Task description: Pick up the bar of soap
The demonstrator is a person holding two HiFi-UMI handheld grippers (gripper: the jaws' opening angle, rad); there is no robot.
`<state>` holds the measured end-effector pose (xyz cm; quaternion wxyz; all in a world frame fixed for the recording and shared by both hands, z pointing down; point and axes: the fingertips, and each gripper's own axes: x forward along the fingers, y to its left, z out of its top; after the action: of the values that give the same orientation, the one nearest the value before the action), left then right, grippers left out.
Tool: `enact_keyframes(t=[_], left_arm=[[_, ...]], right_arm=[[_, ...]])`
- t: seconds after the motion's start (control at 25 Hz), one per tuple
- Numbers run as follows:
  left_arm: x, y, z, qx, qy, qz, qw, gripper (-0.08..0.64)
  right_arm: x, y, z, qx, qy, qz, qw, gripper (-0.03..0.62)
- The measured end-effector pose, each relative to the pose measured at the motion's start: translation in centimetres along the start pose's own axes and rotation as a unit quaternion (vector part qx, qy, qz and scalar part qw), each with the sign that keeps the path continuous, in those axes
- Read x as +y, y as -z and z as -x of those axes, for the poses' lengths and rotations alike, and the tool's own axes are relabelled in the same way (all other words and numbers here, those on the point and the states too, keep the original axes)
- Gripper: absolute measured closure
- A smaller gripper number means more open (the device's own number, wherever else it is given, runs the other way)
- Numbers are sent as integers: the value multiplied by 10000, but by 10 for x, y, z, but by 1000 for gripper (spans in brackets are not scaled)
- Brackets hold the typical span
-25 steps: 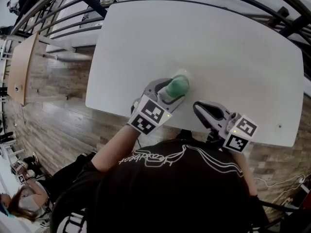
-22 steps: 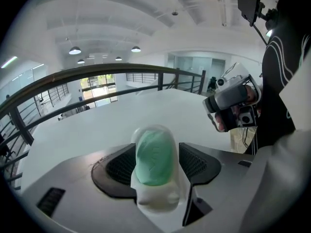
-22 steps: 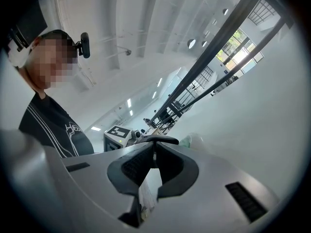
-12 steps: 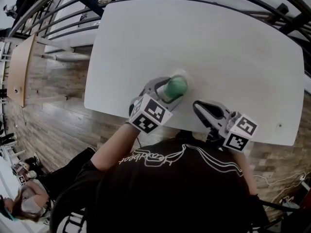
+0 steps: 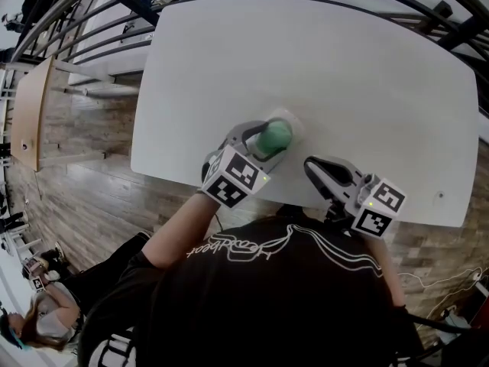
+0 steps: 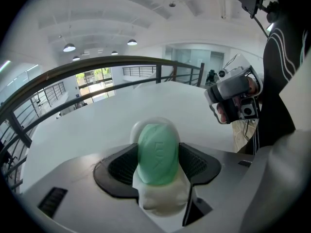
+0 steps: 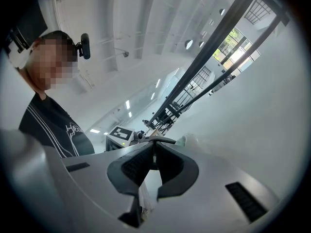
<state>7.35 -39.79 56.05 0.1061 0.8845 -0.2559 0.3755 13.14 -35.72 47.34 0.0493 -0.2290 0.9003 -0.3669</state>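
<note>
over the table [image 5: 344,75], left gripper [image 6: 158,153] clamps green bar of soap [image 6: 156,144] embossed "lux"; right gripper [image 7: 154,147] jaws together, empty.

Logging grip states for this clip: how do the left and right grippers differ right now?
The left gripper is shut on the green soap bar; the right gripper is shut on nothing. The left reaches farther over the white table; the right hangs at its near edge. Both carry marker cubes.
</note>
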Motion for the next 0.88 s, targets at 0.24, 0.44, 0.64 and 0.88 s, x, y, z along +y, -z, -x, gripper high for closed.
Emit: enact_keyframes(t=[0.24,0.44,0.64,0.88], left_arm=[[0,0,0,78,19,-83,9999,293],[0,2,-4,77,9,-90,9999,293],[2,1,-6,54,17,-68,10000,295],[4,0,-4,34,-10,-30,10000,296]], right_arm=[[0,1,0,-8,-15,-32,10000,574],[-3,4,0,-10,-16,-68,10000,574],[-3,5,1,-11,-7,-93,10000,574],[3,5,5,-82,69,-96,9999,574]])
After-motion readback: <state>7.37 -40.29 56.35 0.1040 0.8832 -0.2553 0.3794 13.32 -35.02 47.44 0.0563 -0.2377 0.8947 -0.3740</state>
